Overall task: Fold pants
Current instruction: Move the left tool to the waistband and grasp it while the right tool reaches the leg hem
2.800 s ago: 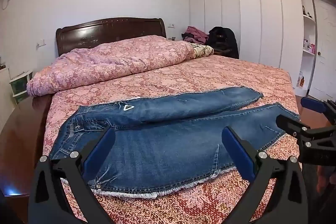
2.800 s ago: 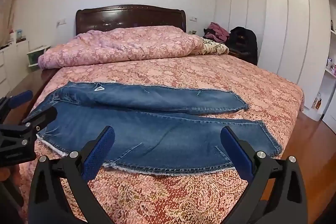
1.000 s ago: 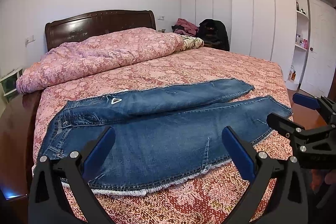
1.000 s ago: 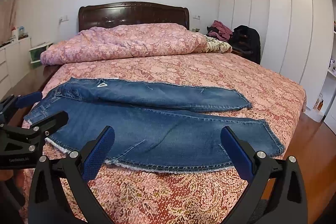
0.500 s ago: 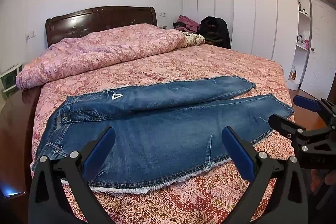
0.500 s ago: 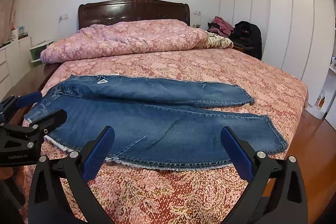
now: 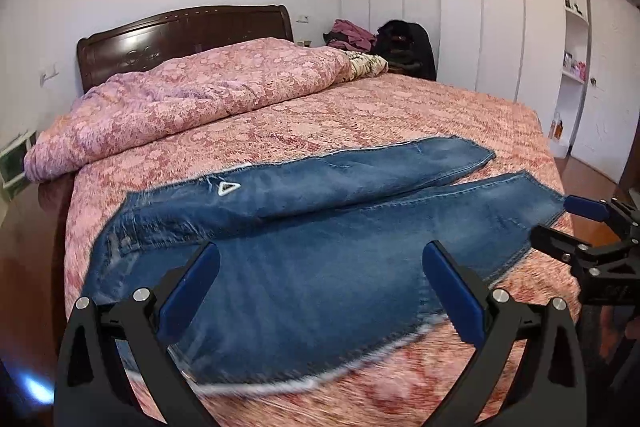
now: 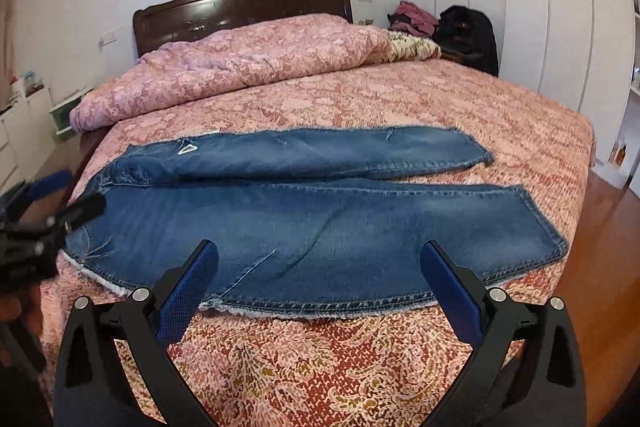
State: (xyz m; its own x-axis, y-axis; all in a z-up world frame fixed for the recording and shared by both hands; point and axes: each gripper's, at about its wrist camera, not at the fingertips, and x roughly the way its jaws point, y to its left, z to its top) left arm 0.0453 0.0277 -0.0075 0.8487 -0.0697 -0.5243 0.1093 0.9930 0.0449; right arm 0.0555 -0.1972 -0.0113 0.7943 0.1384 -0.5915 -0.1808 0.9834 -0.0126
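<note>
Blue jeans (image 7: 320,247) lie flat across the near end of the bed, waist to the left, both legs running right; they also show in the right wrist view (image 8: 320,227). A white triangle logo (image 7: 228,188) marks the far side near the waist. My left gripper (image 7: 320,275) is open and empty, low over the waist half. My right gripper (image 8: 318,275) is open and empty, just above the near leg's edge. Each gripper shows at the edge of the other's view, the right one (image 7: 576,227) by the leg hems and the left one (image 8: 60,203) by the waist.
The bed has a pink patterned bedspread (image 8: 320,367). A rumpled pink quilt (image 7: 192,99) lies by the dark headboard (image 7: 184,31). Clothes and a black bag (image 7: 404,47) sit at the far right corner. White wardrobes (image 7: 480,7) line the right wall. Wood floor (image 8: 612,227) lies right of the bed.
Both grippers have moved forward and lower towards the jeans, which now fill more of each view. The jeans have not moved. Both grippers stay open.
</note>
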